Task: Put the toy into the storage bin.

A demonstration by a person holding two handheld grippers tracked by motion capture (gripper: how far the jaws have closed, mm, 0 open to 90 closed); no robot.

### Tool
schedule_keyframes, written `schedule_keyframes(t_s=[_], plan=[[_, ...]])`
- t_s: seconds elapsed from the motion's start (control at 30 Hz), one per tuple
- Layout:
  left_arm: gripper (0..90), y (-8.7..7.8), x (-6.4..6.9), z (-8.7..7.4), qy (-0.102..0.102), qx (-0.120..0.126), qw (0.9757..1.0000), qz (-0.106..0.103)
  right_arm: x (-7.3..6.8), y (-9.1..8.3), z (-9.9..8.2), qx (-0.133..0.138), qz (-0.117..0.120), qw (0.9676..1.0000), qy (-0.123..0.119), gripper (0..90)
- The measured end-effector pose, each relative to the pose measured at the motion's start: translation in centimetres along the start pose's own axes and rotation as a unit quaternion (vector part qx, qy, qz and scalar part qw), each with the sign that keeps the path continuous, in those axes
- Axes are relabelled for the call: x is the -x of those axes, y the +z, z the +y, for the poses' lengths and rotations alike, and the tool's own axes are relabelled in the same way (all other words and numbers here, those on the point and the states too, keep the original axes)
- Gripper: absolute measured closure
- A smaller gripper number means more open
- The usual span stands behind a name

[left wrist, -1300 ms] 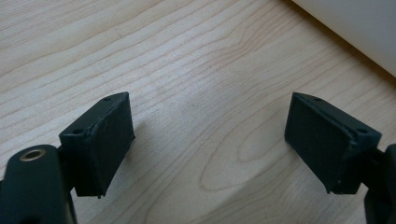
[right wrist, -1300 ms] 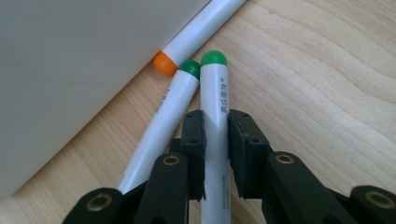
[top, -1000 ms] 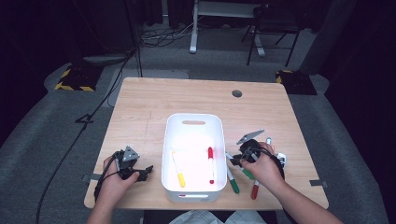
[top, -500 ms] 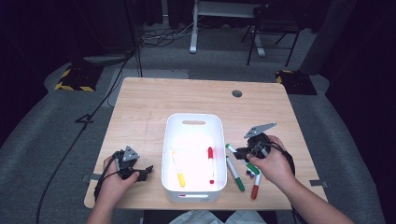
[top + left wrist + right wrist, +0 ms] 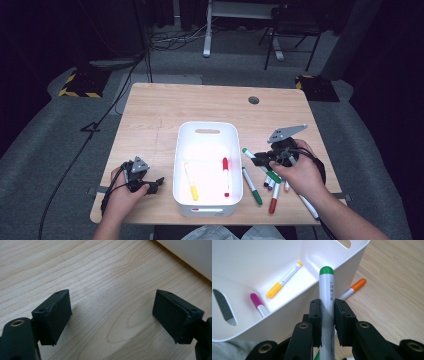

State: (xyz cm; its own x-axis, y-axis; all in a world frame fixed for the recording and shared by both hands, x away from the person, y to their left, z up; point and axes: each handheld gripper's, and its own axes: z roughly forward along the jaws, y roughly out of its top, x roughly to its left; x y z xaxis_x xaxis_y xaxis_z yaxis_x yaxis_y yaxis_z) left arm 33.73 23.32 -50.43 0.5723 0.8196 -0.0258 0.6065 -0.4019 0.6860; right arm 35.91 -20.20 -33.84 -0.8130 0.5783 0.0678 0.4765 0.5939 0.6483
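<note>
Right of the white bin (image 5: pixel 207 127), we hold the right gripper (image 5: pixel 254 157) above the table (image 5: pixel 150 115), its jaws pressed on a green-capped marker (image 5: pixel 261 165) whose free end points toward the bin wall. Just below it, near the same wall, several markers (image 5: pixel 274 199) lie loose on the wood. Inside the bin we see a yellow marker (image 5: pixel 189 181) and a red one (image 5: pixel 226 176). Left of the bin, the left gripper (image 5: pixel 159 181) rests low, jaws apart with nothing between them.

White bin (image 5: pixel 207 131), yellow marker (image 5: pixel 190 181), red marker (image 5: pixel 226 176), black tongs (image 5: pixel 327 312).
</note>
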Motion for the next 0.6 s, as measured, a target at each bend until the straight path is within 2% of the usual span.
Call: schedule_keyframes(t_s=[0.33, 0.6], plan=[[16.0, 0.0, 0.0, 0.0, 0.0, 0.0, 1.0, 0.0, -2.3, -1.1, 2.0, 0.017, 0.014, 0.9991, -0.035, 76.9], [16.0, 0.0, 0.0, 0.0, 0.0, 0.0, 1.0, 0.0, -4.0, 0.0, 3.4, 0.011, 0.036, 0.9977, -0.057, 76.9]])
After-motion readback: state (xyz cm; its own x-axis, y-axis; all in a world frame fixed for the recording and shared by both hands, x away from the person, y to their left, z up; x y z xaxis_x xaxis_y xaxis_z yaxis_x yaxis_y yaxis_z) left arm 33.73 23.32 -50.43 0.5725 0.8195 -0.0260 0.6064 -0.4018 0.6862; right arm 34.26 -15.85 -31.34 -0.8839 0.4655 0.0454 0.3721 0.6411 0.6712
